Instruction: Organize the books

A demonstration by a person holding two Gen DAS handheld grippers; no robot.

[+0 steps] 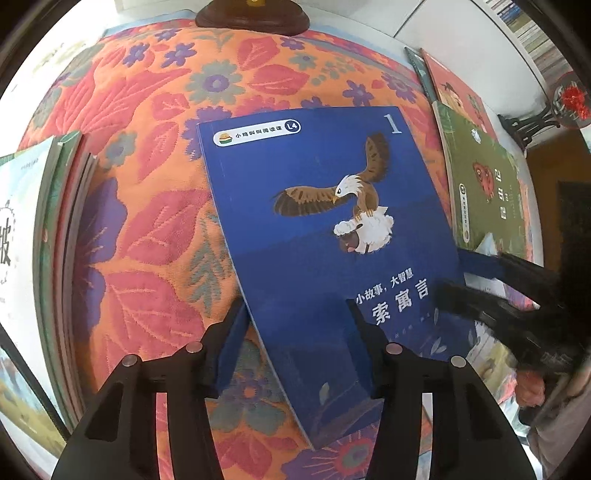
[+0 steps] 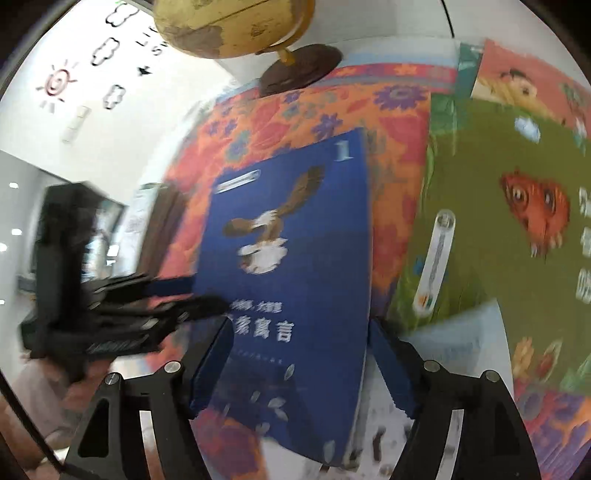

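Observation:
A blue book with an eagle on its cover [image 1: 314, 229] [image 2: 295, 229] lies flat on the flowered cloth [image 1: 147, 110]. My left gripper [image 1: 293, 302] points steeply down over the book's near left corner. Its jaws stand apart, one finger beside the left edge and the other above the cover. Neither pad presses the thin book. In the blurred right wrist view, my right gripper [image 2: 299, 321] hangs over the book's near end with a wide gap between its fingers. From the left wrist view the right gripper [image 1: 452, 275] straddles the book's right edge.
A stack of books [image 1: 22, 221] lies at the left. To the right lie a green book with a red creature [image 1: 484, 184] [image 2: 480, 221] and a red book [image 1: 458, 92]. A globe [image 2: 232, 26] on a dark wooden base [image 1: 251, 18] stands at the back.

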